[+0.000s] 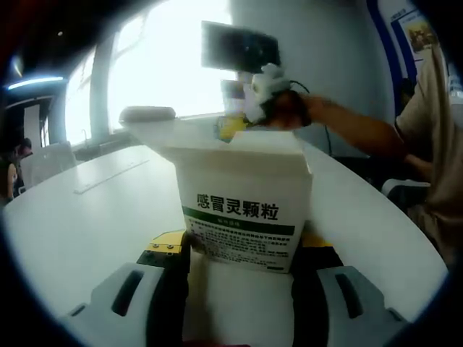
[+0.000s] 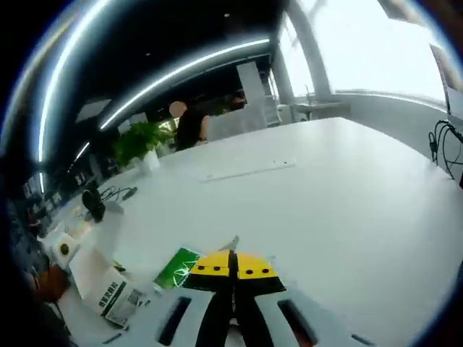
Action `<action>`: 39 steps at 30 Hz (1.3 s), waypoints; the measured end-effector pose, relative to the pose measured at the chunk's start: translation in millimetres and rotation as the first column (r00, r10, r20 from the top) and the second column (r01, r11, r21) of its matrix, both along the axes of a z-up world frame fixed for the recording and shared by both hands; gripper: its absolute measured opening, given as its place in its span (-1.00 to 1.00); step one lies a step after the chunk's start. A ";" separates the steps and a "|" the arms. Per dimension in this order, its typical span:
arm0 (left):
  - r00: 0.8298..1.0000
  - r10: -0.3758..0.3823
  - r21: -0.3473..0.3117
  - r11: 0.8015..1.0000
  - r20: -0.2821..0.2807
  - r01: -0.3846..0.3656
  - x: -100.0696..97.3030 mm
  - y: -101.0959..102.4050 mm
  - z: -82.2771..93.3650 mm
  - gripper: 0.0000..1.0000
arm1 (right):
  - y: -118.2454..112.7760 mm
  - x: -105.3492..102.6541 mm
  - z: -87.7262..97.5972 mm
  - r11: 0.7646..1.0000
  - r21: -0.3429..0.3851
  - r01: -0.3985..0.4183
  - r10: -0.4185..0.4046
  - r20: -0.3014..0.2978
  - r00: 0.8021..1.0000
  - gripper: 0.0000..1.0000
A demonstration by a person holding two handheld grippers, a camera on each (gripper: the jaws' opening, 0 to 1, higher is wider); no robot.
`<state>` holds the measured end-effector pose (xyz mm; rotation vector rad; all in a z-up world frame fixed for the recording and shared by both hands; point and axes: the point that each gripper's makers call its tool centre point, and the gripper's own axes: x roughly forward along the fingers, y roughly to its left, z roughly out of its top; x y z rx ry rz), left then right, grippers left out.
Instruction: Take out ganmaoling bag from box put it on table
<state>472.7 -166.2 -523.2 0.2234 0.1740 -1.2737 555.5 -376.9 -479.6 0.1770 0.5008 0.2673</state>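
Worktop: a wide white worktop [image 1: 79,224] with a rounded edge is carrying everything in the left gripper view; it is stretching bare and glossy toward the far windows in the right gripper view.

Box: a white ganmaoling box [image 1: 242,210], green band under its printed name, is standing upright near the camera with its top flaps open.

Left gripper: the left gripper [image 1: 242,278] is clamping the box between its two yellow-tipped jaws at the near edge of the worktop.

Right gripper: the right gripper [image 2: 233,278] is standing with its jaws pressed together, a thin pale edge pinched between their tips; what it is cannot be told for sure. In the left gripper view it [image 1: 268,94] is hanging over the far side of the open box, a person's hand [image 1: 293,108] holding it.

Bag: a green ganmaoling bag [image 2: 176,267] is lying flat on the worktop just left of the right gripper's tips.

Clutter: a second printed white carton [image 2: 108,289] is lying at the near left.

Room: big bright windows [image 1: 173,65] are flooding the far wall; a ceiling light strip [image 2: 181,69] is running across a dark ceiling, with a potted plant [image 2: 141,141] beyond the worktop's far edge.
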 end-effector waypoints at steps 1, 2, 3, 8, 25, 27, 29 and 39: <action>1.000 0.000 0.000 1.000 0.000 0.000 0.0 0.0 0.0 -0.05 | -1.7 0.9 -2.3 1.000 -0.023 -0.001 0.001 0.003 1.000 -1.00; 1.000 0.000 0.000 1.000 0.000 0.000 0.0 -0.1 0.0 -0.05 | -3.3 2.1 -4.5 0.999 -0.034 0.005 -0.005 0.005 1.000 -1.00; 1.000 0.000 0.000 1.000 0.000 0.000 0.0 -0.1 0.0 -0.05 | -4.3 2.5 -7.3 0.998 -0.055 0.007 -0.007 0.004 1.000 -1.00; 1.000 0.001 0.000 1.000 0.000 -0.001 -0.1 0.1 0.0 -0.05 | -14.9 3.4 -15.1 0.982 -0.190 0.012 -0.010 0.014 1.000 -0.90; 1.000 0.001 0.000 1.000 -0.001 -0.001 0.1 1.1 -0.4 -0.05 | -8.4 -9.1 2.8 0.976 -0.216 -0.013 0.033 0.088 0.996 -1.00; 1.000 0.001 0.000 1.000 -0.001 -0.001 0.0 1.2 -0.5 -0.05 | -6.5 -11.4 3.4 0.971 -0.238 -0.024 0.047 0.094 0.994 -1.00; 1.000 0.001 0.000 1.000 -0.001 -0.001 -0.1 1.3 -0.5 -0.05 | -2.9 -15.3 4.3 0.964 -0.264 -0.042 0.071 0.102 0.992 -1.00; 1.000 0.001 0.000 1.000 -0.002 -0.001 -0.2 1.1 -0.5 -0.05 | 15.9 -41.9 14.2 0.952 -0.294 -0.081 0.134 0.164 0.977 -1.00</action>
